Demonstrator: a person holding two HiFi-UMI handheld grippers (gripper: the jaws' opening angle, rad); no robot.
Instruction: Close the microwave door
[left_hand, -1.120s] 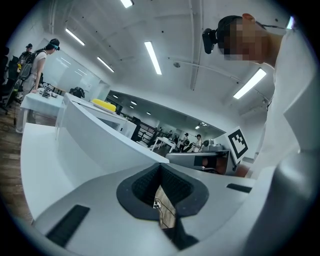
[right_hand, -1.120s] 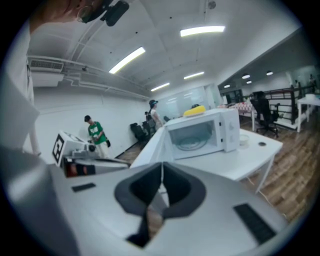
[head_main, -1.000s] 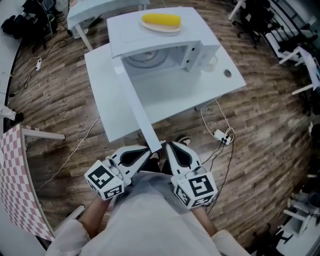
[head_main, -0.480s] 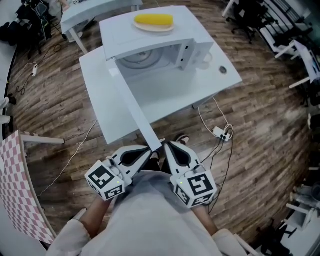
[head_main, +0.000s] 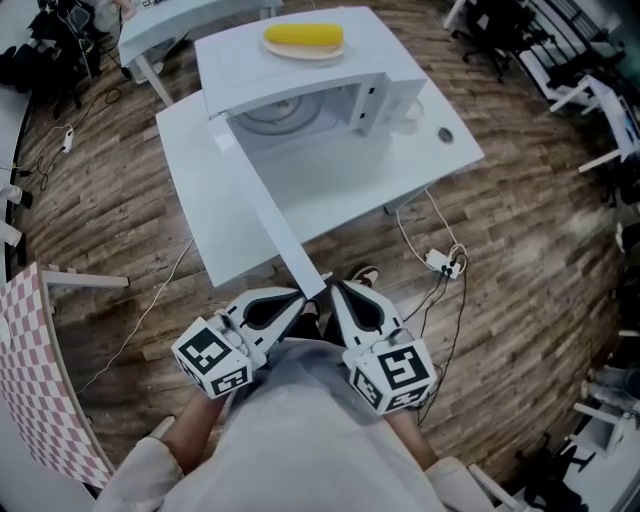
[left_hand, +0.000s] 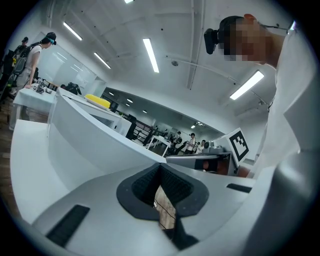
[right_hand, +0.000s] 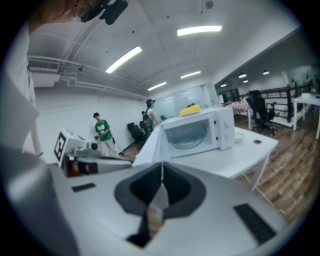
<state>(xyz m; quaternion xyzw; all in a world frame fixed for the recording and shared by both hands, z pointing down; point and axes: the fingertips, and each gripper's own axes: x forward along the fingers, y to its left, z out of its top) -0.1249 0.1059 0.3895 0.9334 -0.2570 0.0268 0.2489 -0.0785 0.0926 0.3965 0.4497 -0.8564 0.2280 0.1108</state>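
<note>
A white microwave (head_main: 300, 70) stands on a white table (head_main: 350, 190), with a yellow corn cob on a plate (head_main: 303, 38) on its top. Its door (head_main: 265, 210) is swung wide open toward me, edge-on, and the glass turntable (head_main: 285, 115) shows inside. Both grippers are held close to my body, short of the door's free end. The left gripper (head_main: 297, 299) and right gripper (head_main: 336, 292) are shut and hold nothing. The right gripper view shows the microwave (right_hand: 196, 131) and its open door (right_hand: 150, 144) straight ahead. In the left gripper view the door (left_hand: 90, 145) fills the left side.
A small white bowl (head_main: 410, 118) sits beside the microwave. A cable with a power strip (head_main: 445, 265) lies on the wooden floor to the right. A pink checkered table (head_main: 30, 360) stands at left, another white table (head_main: 160, 20) behind. People stand in the background (right_hand: 102, 131).
The head view has shifted slightly, so the microwave sits a little higher and further left in frame. The door's angle and both grippers are unchanged.
</note>
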